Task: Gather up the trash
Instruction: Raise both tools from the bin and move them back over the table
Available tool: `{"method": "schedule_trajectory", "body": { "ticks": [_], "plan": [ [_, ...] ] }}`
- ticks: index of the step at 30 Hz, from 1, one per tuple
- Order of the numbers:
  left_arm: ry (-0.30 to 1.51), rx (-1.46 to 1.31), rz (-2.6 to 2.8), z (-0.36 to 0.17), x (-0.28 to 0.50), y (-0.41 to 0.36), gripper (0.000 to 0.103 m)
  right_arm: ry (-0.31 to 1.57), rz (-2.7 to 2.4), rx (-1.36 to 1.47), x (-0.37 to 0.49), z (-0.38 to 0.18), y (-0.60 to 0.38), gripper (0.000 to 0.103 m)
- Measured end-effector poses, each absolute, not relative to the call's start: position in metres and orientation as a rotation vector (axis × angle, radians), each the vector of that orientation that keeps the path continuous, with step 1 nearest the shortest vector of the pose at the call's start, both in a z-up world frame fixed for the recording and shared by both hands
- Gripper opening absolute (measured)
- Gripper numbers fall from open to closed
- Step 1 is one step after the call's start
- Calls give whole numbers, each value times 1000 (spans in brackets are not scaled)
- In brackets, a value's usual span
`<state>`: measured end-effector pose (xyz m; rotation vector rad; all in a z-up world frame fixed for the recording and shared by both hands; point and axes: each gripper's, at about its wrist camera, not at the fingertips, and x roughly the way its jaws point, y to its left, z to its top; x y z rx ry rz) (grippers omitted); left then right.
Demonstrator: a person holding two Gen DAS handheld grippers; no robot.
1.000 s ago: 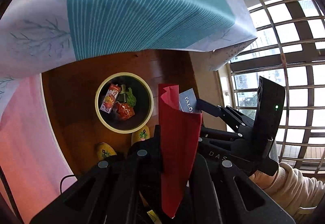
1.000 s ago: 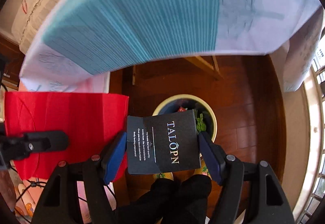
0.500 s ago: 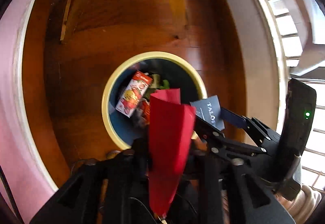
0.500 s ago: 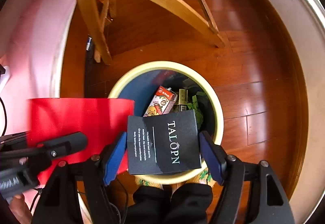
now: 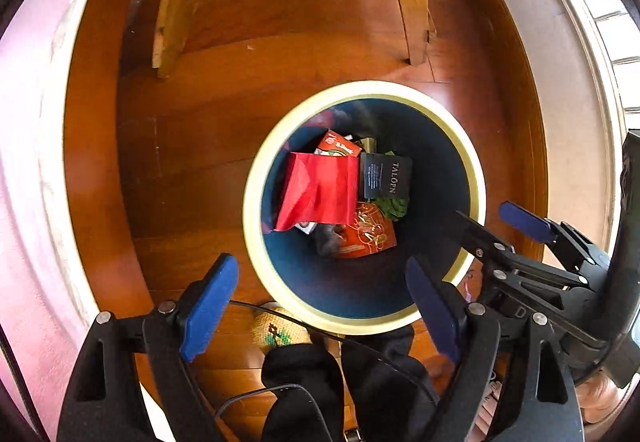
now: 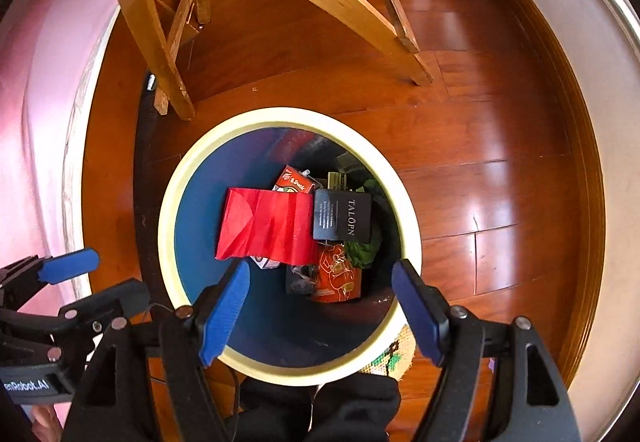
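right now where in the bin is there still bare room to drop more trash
Bare blue wall and floor show along the near side of the bin, below the red paper and orange wrapper. The far half is crowded: the red paper, the black card, a carton and green scraps overlap there.

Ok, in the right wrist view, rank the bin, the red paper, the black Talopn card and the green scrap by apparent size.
Largest to smallest:
1. bin
2. red paper
3. black card
4. green scrap, partly hidden under the card, so its true size is unsure.
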<state>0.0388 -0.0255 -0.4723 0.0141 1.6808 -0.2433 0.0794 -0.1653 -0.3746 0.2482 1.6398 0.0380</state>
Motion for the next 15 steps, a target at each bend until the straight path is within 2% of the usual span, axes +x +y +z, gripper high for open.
{"method": "schedule_trajectory", "body": {
  "ticks": [8,15],
  "plan": [
    [1620,-2,-175,-441,40,-18,85,1623,44,240,80,-342,-163,74],
    [1574,-46,-131,-380,35,-8,85,1600,40,248,80,-277,-164,74]
  ]
}}
